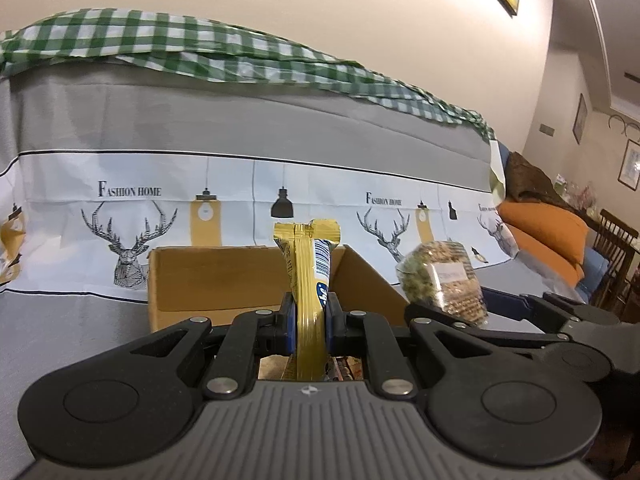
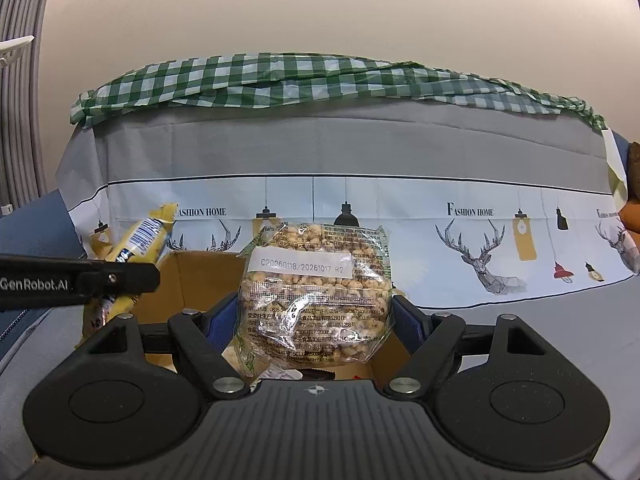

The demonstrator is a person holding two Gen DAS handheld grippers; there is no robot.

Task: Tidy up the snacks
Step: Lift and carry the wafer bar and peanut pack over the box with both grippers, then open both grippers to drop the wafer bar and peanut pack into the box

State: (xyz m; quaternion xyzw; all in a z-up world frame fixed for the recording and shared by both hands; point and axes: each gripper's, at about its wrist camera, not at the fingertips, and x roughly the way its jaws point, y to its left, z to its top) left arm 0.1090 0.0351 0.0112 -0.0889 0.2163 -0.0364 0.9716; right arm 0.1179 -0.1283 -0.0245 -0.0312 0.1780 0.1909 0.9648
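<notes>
Two snacks are up in the air, one in each tool, and both hang over the same open brown cardboard box. Nearest on the left side, the left gripper has its blue pads pressed tight on a slim gold foil snack packet, which stands upright with its long axis vertical and its crimped end on top. Just to the right, the right gripper pinches a clear plastic bag of puffed grain snack by its two side edges; the bag hangs broad face toward the camera, a white date label across its upper half.

What the coming move seems to turn on is that the box lies directly below and just beyond both sets of fingers, so each snack probably only has to go down. From the right wrist view the gold packet sits left of the bag, over the box's left corner, while the bag hangs over the middle. Neither hand looks clearly nearer.

Inside the box a few wrappers show under the grippers, too hidden to count.

Farther back, one grey printed cloth with deer and lamp drawings covers the sofa, and one green checked cloth lies along the top.
</notes>
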